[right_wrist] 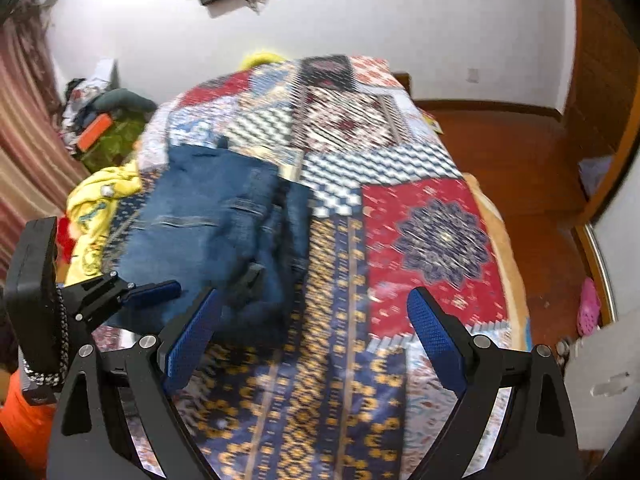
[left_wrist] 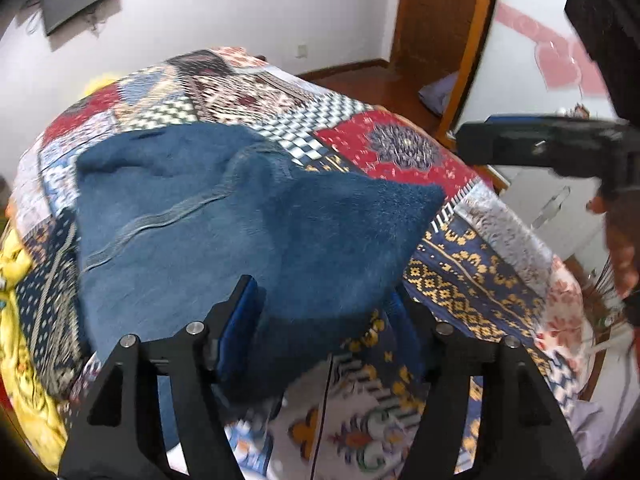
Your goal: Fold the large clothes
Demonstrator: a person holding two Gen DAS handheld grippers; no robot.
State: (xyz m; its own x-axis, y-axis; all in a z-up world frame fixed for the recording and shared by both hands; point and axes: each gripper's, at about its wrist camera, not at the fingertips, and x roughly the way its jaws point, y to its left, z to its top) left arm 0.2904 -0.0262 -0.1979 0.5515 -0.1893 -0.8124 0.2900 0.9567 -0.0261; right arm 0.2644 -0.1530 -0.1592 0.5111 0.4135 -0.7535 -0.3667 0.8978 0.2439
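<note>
Presently note left claw (left_wrist: 322, 286) parted loosely around folded jeans (left_wrist: 180, 220) on patterned bed (right_wrist: 424, 220); note right claw (right_wrist: 314, 292) wide, holding nothing.

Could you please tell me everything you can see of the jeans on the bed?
The jeans are blue denim with lighter seam stitching, folded into a rumpled pile on the patchwork bedspread. One end lies between the fingers of the left claw, which are spread and not pressing it. The open right claw is clear of them.
</note>
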